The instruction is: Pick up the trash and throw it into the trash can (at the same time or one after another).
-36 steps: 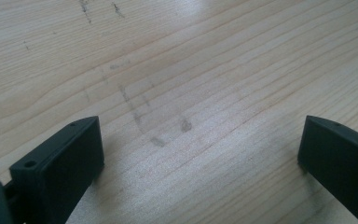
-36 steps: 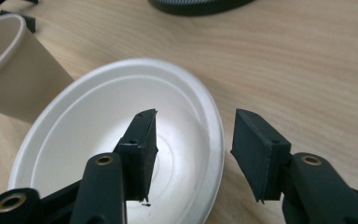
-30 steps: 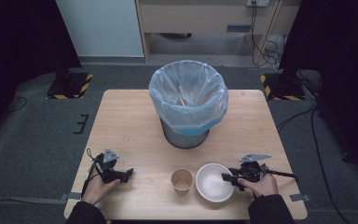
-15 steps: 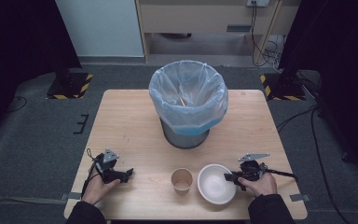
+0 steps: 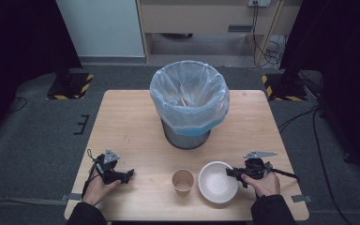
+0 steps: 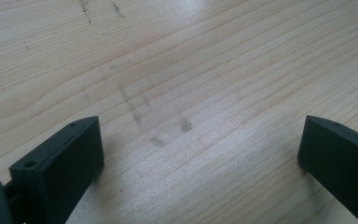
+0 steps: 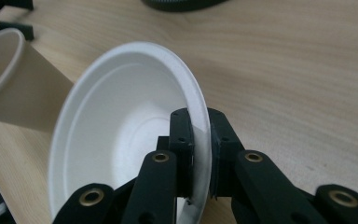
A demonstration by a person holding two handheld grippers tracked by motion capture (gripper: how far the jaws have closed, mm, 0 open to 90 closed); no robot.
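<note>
The right gripper has just been closing its jaws and now pinches the rim of the one white bowl, one jaw inside and one outside. One paper cup stands just beyond the bowl's far side from it. The left gripper rests on the table, jaws wide apart around nothing. One lined bin stands farther off.

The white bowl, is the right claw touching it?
Touching. In the right gripper view, the right claw pinches the white bowl rim, one jaw inside, one outside.
</note>
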